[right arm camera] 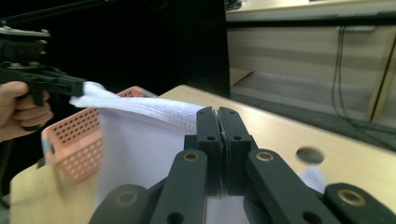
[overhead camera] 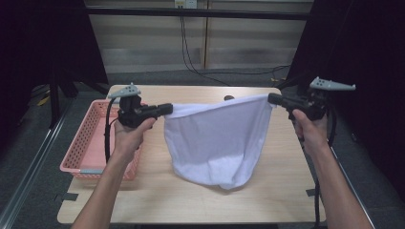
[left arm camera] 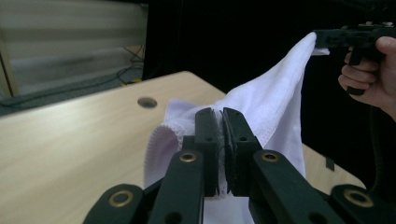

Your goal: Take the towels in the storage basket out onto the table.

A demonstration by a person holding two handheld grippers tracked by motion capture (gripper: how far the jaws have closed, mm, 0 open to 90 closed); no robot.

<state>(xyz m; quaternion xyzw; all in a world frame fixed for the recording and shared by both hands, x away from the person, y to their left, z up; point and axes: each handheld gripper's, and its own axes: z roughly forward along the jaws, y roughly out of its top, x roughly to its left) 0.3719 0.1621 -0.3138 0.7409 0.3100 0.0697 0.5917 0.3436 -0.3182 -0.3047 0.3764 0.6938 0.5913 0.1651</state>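
Both tools, left (overhead camera: pixel 168 109) & right (overhead camera: pixel 272 98), clamped on white cloth (overhead camera: pixel 217 143) corners above table (overhead camera: pixel 157 200); pink basket (overhead camera: pixel 79 143) w/ nothing visible inside

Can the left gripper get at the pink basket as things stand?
Probably not yet: the left gripper is shut on the white cloth, as is the right gripper. The pink basket sits close beside it, nothing between.

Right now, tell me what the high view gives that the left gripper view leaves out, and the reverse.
High view: the pink basket at the table's left edge, and the white cloth hanging between both grippers, its lowest fold near the tabletop.

Left gripper view: the left gripper shut on the cloth's stitched edge, seen close.

Both: the cloth stretched across to the right gripper, which pinches its far corner.
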